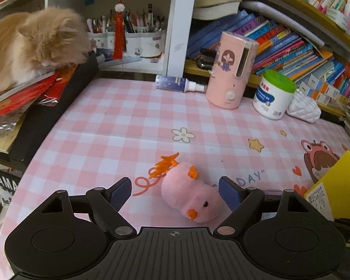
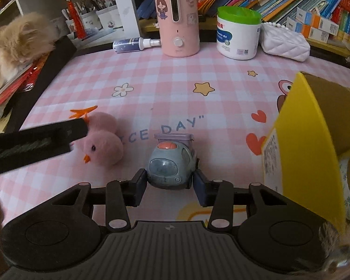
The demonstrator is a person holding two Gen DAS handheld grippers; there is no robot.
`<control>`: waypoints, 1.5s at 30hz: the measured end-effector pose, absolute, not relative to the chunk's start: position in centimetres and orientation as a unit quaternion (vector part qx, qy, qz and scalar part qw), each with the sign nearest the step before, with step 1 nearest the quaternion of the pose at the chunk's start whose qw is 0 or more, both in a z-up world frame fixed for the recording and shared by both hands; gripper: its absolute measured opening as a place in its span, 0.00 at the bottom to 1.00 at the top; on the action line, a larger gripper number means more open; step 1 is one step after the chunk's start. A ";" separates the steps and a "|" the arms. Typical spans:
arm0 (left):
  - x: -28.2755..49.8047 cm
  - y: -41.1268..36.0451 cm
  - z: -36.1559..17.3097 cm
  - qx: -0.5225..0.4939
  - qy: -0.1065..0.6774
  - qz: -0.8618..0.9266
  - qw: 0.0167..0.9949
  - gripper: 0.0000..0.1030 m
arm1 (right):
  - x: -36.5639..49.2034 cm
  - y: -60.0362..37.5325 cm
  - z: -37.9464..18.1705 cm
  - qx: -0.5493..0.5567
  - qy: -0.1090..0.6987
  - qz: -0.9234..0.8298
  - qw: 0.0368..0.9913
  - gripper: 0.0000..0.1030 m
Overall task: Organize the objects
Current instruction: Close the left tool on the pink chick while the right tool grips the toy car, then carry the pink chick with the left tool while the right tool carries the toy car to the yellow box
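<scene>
right tool [image 2: 170,183] clamped on toy car [image 2: 171,163]

The pink checked tablecloth [image 2: 175,88] carries blue lettering that reads "CE DAY" with a closing quote mark. The white tub [image 2: 238,37] with the green lid shows "B5" on its blue label. White letters "YAMA" stand on a black panel [image 1: 4,182] beside the table.

I see a desk with a pink checked cloth [image 1: 133,107] spread out ahead of my jaws. Far past them stands a white shelf post [image 1: 179,23], with slanting books [image 1: 280,39] to its right and white pen pots [image 1: 128,39] to its left. Off to the left of my jaws, a fluffy orange cat [image 1: 30,44] lies on red papers [image 1: 18,93].
</scene>
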State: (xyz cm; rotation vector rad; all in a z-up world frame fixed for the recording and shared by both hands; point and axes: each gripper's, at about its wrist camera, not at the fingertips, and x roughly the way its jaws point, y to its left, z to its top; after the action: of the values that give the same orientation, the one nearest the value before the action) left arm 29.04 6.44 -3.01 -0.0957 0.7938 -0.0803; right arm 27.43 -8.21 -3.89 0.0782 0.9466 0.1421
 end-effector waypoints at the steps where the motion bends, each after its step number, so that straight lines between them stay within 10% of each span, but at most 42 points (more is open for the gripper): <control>1: 29.2 6.3 -3.2 -0.045 0.388 -0.039 0.920 0.82 | 27.2 -8.3 -3.8 0.036 0.455 0.070 0.887 0.39; 17: 32.3 4.4 -6.2 -0.041 0.411 -0.035 0.910 0.79 | 26.8 -8.8 -4.2 0.034 0.466 0.075 0.881 0.39; 25: 32.7 4.6 -6.7 -0.050 0.419 -0.033 0.906 0.45 | 26.7 -8.6 -4.3 0.030 0.467 0.079 0.880 0.39; 45: 19.6 10.2 -0.6 -0.111 0.382 -0.057 0.916 0.45 | 22.8 -7.2 -0.9 -0.018 0.415 0.144 0.898 0.39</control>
State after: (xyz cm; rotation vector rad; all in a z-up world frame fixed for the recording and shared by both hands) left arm 19.62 10.16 -0.62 -0.2282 0.7854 -0.1171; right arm 22.78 -7.17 -0.91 -0.0374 0.8595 0.2979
